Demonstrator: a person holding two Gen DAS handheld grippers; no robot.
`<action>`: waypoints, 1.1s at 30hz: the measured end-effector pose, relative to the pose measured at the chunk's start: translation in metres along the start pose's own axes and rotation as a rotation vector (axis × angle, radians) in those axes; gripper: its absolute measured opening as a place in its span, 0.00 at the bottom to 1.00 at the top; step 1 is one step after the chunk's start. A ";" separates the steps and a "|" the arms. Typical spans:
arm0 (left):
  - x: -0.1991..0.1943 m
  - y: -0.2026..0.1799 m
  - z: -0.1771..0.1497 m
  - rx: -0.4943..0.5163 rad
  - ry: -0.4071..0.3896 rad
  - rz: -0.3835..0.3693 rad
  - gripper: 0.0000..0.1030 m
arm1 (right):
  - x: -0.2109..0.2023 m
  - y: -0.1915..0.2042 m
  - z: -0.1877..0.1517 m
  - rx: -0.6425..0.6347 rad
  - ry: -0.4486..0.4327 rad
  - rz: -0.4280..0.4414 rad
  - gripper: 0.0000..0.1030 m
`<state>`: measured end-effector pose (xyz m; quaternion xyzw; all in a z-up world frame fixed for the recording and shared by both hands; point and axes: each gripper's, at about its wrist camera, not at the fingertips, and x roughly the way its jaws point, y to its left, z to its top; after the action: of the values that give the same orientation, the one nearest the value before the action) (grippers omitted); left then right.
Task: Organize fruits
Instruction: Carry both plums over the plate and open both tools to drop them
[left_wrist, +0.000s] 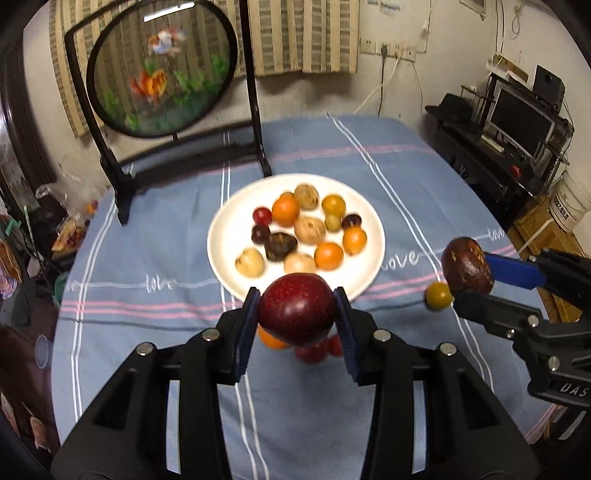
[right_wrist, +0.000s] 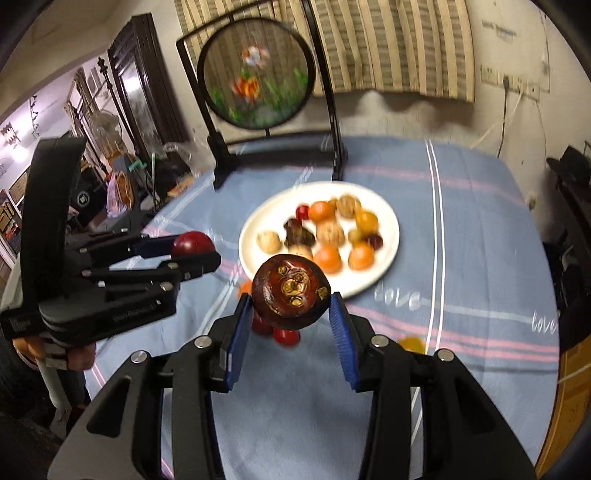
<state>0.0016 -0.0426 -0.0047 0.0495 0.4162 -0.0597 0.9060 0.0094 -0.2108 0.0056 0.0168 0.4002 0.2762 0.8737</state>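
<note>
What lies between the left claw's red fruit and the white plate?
Only bare blue cloth, as the left wrist view shows: the red fruit in the left claw hangs before the white plate.

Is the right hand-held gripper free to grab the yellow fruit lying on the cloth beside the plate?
Probably not yet: the right hand-held gripper is already shut on a dark mangosteen. The yellow fruit itself lies unobstructed.
</note>
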 end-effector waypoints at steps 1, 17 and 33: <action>-0.003 0.001 0.004 0.004 -0.010 0.002 0.40 | 0.000 0.000 0.004 0.000 -0.007 0.001 0.42; 0.039 0.016 0.036 0.011 0.004 0.011 0.40 | 0.029 -0.006 0.042 -0.004 -0.009 -0.011 0.42; 0.137 0.035 0.072 0.014 0.097 0.063 0.40 | 0.116 -0.041 0.089 0.005 0.067 -0.009 0.42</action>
<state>0.1497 -0.0276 -0.0605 0.0718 0.4576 -0.0317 0.8857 0.1523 -0.1706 -0.0245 0.0077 0.4297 0.2716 0.8611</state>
